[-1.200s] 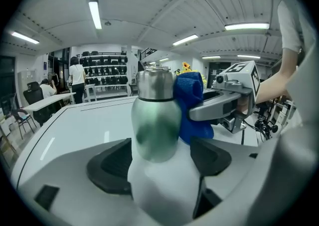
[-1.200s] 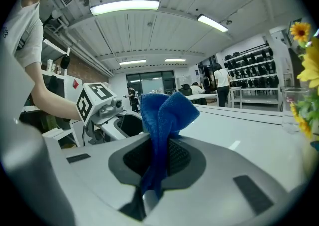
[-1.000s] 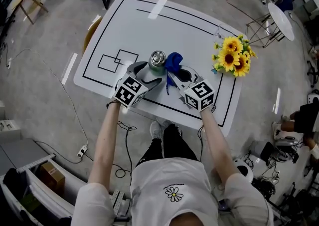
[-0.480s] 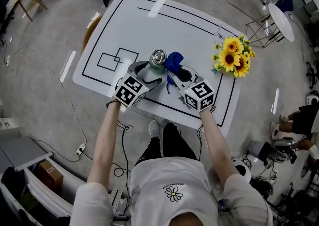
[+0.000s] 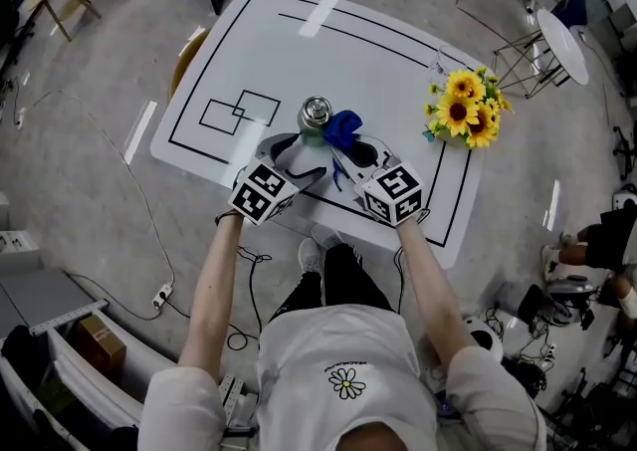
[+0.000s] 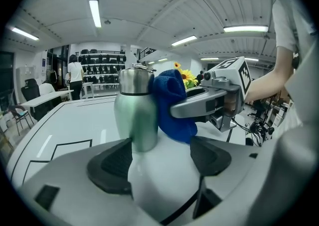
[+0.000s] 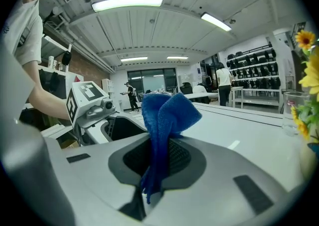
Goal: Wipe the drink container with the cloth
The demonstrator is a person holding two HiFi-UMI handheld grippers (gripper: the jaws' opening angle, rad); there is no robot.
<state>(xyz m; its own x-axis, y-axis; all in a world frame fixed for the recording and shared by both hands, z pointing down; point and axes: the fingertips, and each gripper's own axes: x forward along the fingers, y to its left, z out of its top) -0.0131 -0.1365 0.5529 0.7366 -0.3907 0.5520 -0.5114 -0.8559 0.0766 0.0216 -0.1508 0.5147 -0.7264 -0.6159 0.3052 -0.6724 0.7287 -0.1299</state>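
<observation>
A green drink bottle (image 5: 316,118) with a steel top stands upright near the table's middle. In the left gripper view the bottle (image 6: 134,115) rises just beyond my left jaw pad, with a wide gap to the other pad. My left gripper (image 5: 296,155) is open with nothing held. A blue cloth (image 5: 343,128) sits against the bottle's right side. My right gripper (image 5: 351,152) is shut on it. In the right gripper view the cloth (image 7: 164,115) sticks up bunched from between the jaws.
The white table (image 5: 378,51) carries black outline markings and a pair of drawn squares (image 5: 237,111) at the left. A bunch of sunflowers (image 5: 464,111) stands at the right edge. Chairs, cables and boxes lie on the floor around.
My left gripper has drawn back a little from the bottle toward the person. The right gripper and cloth stay next to the bottle.
</observation>
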